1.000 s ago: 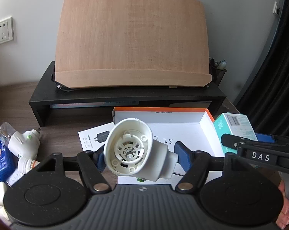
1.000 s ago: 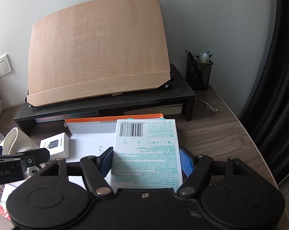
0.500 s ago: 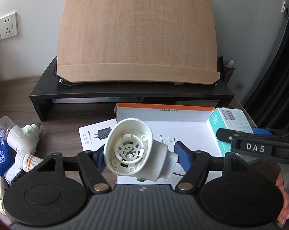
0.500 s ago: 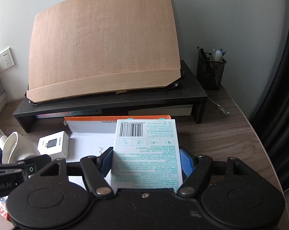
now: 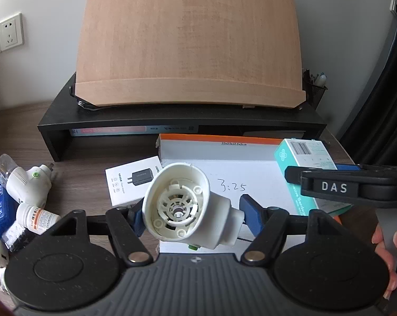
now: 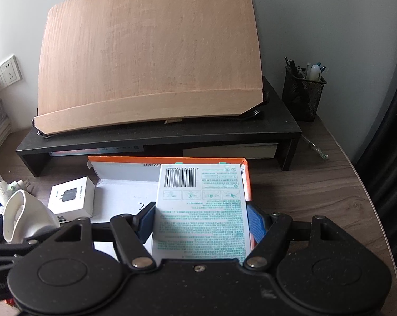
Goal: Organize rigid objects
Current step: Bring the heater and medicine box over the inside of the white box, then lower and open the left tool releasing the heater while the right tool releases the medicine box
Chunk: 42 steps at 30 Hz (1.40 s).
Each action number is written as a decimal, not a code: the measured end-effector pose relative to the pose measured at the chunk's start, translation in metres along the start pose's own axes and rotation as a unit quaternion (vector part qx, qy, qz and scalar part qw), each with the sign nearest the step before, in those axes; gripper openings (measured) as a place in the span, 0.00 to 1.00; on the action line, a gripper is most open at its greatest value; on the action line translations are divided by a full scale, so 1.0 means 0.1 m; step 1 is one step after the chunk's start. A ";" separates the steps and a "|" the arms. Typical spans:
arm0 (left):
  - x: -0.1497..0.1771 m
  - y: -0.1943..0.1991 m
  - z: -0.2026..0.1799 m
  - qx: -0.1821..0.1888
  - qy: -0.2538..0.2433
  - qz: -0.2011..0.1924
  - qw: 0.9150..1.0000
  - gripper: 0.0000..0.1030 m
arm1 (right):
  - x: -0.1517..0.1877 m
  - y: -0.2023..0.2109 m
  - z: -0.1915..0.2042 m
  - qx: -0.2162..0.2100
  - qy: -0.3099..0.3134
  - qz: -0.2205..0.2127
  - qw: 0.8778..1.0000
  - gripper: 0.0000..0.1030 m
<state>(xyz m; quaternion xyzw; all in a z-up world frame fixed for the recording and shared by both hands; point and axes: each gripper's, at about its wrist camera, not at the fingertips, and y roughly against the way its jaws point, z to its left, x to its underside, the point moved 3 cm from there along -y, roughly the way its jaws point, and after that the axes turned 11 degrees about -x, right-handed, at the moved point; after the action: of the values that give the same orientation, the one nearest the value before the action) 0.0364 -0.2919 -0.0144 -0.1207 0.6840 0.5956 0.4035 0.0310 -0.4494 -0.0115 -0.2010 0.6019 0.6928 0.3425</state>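
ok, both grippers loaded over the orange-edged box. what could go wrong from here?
1. The white plug-in device is rounded and tilted between the left gripper fingers, so it may twist or slip on release.
2. The teal-and-white carton in the right gripper hangs over the right wall of the orange-edged box; it could catch the wall or land outside.
3. Both grippers sit close over the same box and may collide.

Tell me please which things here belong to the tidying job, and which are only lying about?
Job: white plug-in device in left gripper; teal-printed box in right gripper; orange-edged tray box; charger box.

Lying about: wooden board, black stand, pen holder.
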 end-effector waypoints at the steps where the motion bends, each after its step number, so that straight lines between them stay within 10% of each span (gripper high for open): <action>1: 0.00 0.00 -0.01 0.000 -0.001 0.000 1.000 0.70 | 0.00 -0.01 0.00 0.000 0.000 0.002 1.000 0.81; 42: 0.05 -0.16 -0.14 0.020 -0.031 0.010 0.999 0.70 | 0.01 -0.27 0.01 0.015 0.005 0.035 0.999 0.81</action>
<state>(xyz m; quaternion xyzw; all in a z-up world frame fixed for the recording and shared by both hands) 0.0378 -0.3077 -0.0295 -0.0875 0.6838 0.5894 0.4211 0.0494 -0.4467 -0.0306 -0.1783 0.6206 0.6942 0.3181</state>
